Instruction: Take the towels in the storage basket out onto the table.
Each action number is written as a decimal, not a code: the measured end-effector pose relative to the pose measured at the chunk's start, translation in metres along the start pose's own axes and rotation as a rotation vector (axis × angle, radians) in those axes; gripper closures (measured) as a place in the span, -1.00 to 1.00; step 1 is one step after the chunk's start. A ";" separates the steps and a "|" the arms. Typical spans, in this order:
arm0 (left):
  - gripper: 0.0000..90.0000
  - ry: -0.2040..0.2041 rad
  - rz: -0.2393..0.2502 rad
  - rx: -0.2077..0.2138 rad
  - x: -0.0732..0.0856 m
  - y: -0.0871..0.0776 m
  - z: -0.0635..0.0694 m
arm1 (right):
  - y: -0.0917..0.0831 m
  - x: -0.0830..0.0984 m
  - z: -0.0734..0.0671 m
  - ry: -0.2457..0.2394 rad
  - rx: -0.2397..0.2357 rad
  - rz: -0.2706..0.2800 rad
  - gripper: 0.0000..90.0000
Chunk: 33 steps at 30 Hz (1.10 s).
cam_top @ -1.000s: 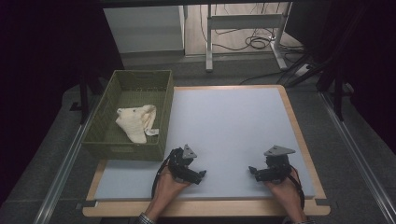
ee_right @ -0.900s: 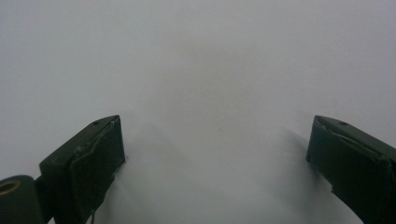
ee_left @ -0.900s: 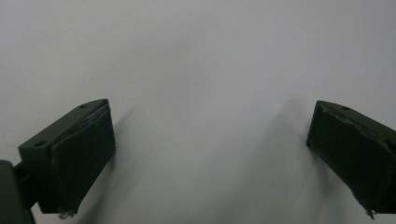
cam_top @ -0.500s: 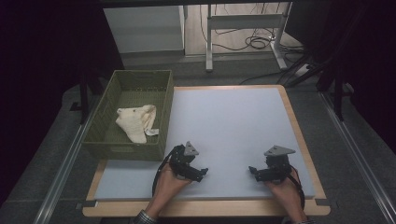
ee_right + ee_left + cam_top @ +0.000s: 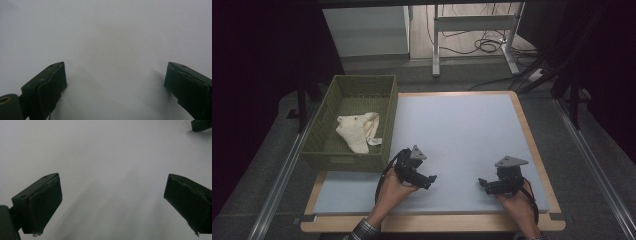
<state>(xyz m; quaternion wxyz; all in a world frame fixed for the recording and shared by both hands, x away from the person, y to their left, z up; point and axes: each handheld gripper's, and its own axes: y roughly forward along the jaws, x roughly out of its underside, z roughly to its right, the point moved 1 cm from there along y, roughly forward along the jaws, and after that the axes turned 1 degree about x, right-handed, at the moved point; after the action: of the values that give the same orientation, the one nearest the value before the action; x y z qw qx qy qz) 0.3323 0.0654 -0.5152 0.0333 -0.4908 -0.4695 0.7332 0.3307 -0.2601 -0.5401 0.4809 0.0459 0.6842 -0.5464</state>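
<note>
The table top [image 5: 462,130] is a matt, smooth pale grey-blue sheet, edged by a light wooden border [image 5: 532,150]. The olive-green basket [image 5: 346,159] looks like plastic with woven, ribbed walls. Inside it the cream cloth [image 5: 357,131] is soft and crumpled. The left gripper [image 5: 111,202] and right gripper [image 5: 115,87] have matt black jaws with slightly rough, worn pad edges

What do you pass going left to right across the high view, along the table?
Green basket with the cream cloth lying in it → left claw, open over the grey mat → right claw, also open → the table's wooden right edge.
</note>
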 end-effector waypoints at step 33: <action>-0.97 0.009 0.011 -0.022 -0.064 -0.042 -0.023 | 0.000 0.000 0.000 0.000 -0.001 0.003 -0.91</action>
<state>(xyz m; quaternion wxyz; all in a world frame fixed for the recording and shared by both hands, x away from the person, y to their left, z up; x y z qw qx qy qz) 0.3652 0.0708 -0.4425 0.0262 -0.4971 -0.4747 0.7259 0.3310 -0.2602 -0.5403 0.4817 0.0465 0.6843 -0.5454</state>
